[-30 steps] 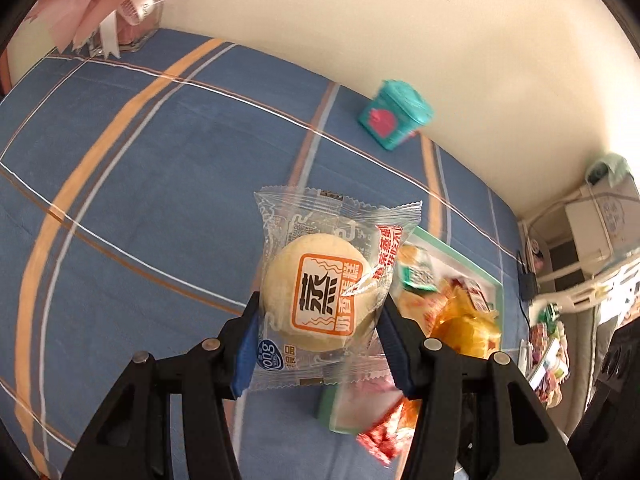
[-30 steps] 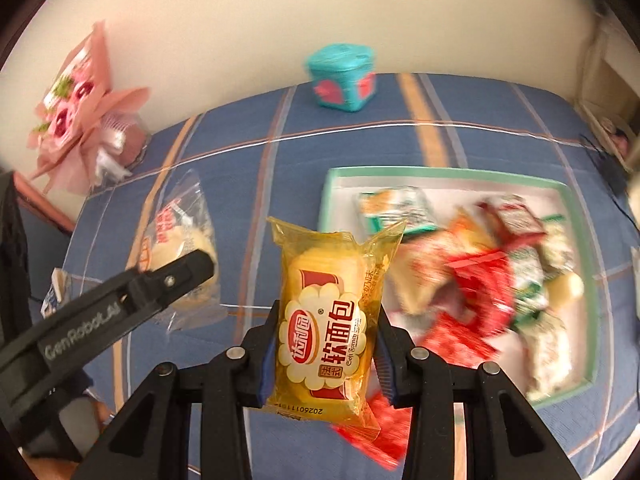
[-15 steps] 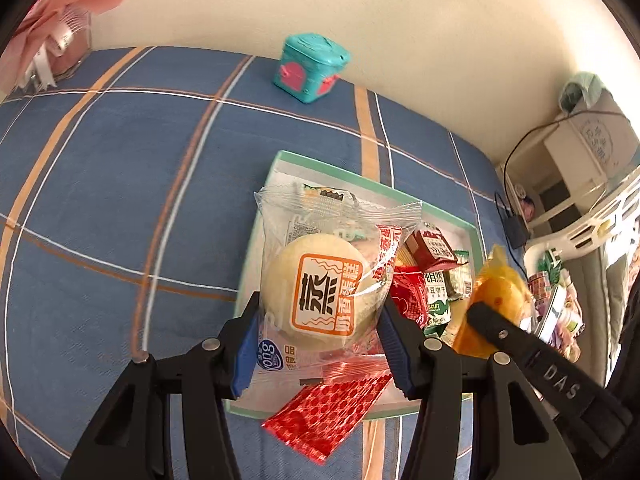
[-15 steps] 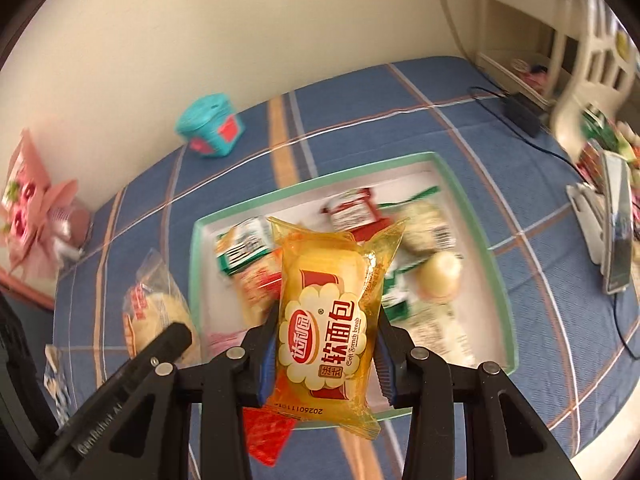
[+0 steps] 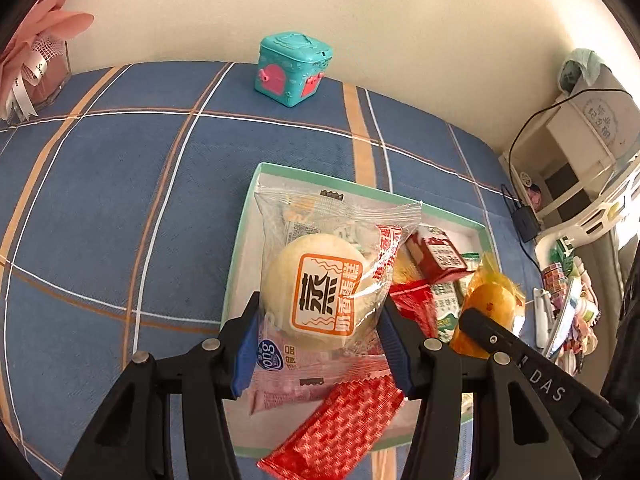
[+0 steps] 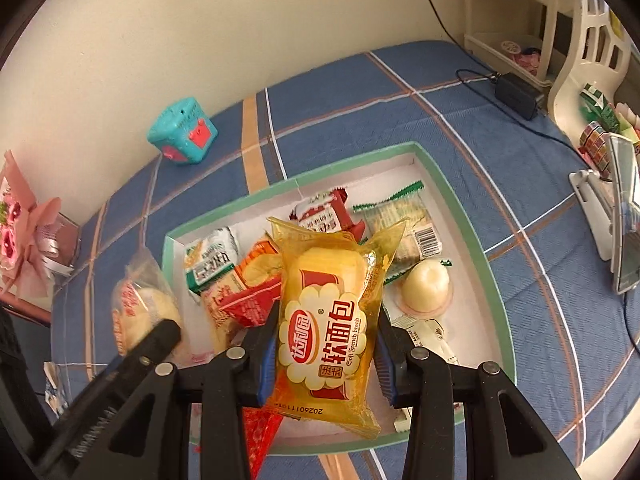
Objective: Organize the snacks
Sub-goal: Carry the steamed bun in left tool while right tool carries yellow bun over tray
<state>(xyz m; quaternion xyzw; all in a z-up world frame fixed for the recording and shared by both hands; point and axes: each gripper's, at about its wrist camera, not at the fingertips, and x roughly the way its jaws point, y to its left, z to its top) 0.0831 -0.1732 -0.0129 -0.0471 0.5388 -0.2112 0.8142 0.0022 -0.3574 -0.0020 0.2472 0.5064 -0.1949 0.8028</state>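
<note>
Teal toy box [image 5: 293, 67] with pink panels sits at the far edge of the blue plaid bedspread [image 5: 120, 184], against the wall. Pink bouquet [image 6: 24, 240] at the left edge — black power adapter [image 6: 519, 94] with cable near the right edge. Cream plastic rack [image 6: 588, 36] stands beyond it.

A home, most likely a bedroom: a blue plaid bedsheet [image 5: 120, 200] covers a soft surface against a plain cream wall [image 5: 360, 20]. At eleven o'clock a pink wrapped bouquet [image 5: 36, 52]; at twelve a teal toy box [image 5: 294, 66]; at two a white shelf [image 6: 520, 20], charger cable [image 6: 516, 92] and cluttered plastic rack [image 6: 592, 60].
</note>
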